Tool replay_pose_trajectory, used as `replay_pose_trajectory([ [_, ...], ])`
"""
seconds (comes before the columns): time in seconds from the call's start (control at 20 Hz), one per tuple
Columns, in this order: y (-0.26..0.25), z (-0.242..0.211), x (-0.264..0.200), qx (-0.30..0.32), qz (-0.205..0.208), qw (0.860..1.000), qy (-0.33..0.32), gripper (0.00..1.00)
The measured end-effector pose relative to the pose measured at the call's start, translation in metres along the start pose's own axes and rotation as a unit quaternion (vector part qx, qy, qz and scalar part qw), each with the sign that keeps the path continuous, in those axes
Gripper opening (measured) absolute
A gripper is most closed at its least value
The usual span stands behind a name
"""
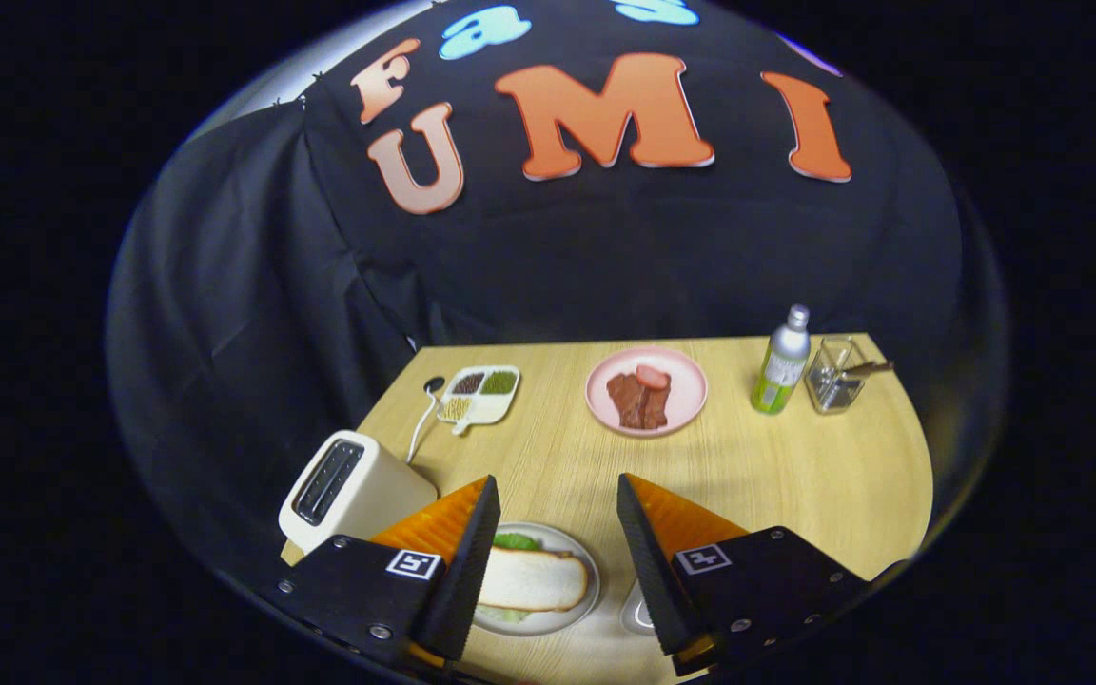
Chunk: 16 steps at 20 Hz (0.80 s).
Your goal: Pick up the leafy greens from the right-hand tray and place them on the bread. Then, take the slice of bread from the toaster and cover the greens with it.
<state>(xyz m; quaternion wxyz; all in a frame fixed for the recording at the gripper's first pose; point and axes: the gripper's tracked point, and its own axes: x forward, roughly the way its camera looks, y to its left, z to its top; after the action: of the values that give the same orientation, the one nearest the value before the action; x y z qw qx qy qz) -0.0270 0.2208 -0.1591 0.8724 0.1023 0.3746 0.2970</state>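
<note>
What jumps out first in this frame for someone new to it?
The open gripper hangs over a plate with a sandwich, greens peeking from under the top slice. The toaster stands just beyond the left finger. Farther back on the table sit a pink plate of meat and a bottle.

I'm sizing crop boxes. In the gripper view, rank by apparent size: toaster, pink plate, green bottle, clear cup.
1. Toaster, though it sits nearer the camera.
2. Pink plate.
3. Green bottle and clear cup: too alike to rank.
Gripper open.
</note>
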Motion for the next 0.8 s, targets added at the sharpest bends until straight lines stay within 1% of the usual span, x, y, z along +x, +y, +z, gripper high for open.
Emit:
replay_pose_trajectory([
  [0.05,-0.002,0.020,-0.010,-0.006,-0.006,1.000,-0.026,0.78],
  [0.2,-0.004,0.066,-0.043,-0.024,-0.021,0.995,-0.092,0.81],
  [0.3,-0.006,0.096,-0.063,-0.040,-0.035,0.989,-0.140,0.83],
  [0.45,-0.010,0.131,-0.093,-0.064,-0.068,0.974,-0.207,0.89],
  [0.55,-0.017,0.153,-0.116,-0.074,-0.089,0.961,-0.250,0.92],
  [0.7,-0.023,0.179,-0.144,-0.070,-0.107,0.942,-0.311,0.93],
  [0.8,-0.025,0.190,-0.154,-0.068,-0.115,0.930,-0.341,0.93],
])
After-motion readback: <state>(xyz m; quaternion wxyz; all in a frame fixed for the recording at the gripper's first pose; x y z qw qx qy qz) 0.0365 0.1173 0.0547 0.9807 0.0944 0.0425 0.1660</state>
